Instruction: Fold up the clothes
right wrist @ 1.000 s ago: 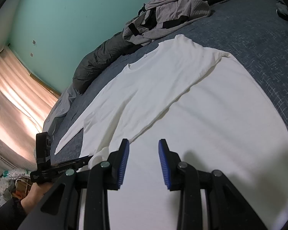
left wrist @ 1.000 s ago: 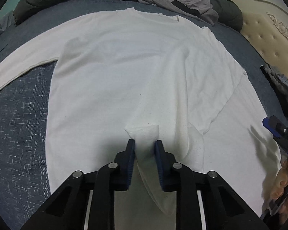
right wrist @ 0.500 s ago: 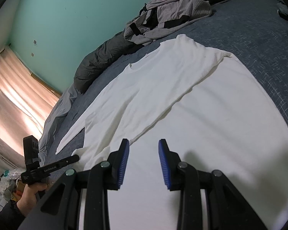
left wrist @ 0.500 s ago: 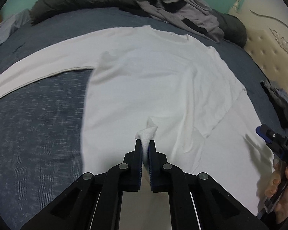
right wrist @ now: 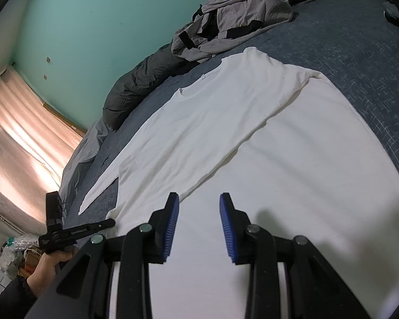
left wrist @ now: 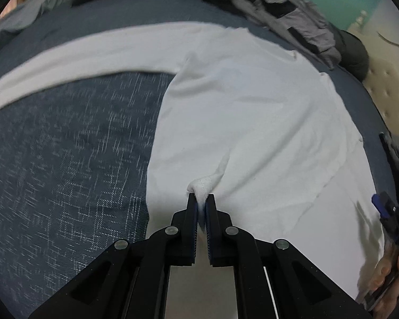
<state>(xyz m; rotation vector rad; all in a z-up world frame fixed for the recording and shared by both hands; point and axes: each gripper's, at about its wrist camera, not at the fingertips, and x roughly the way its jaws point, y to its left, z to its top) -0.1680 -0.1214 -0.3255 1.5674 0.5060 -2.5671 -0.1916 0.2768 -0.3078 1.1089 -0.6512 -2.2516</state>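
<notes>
The left tool (left wrist: pixel 201 204), clamped on a pinch of the white shirt (left wrist: pixel 252 111), has the body stretching ahead, while the right tool (right wrist: pixel 199 207) hovers apart above it.

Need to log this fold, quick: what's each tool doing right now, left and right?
Left tool: closed on a pinch of the white long-sleeved shirt.
Right tool: open, holding nothing, above the shirt.
</notes>
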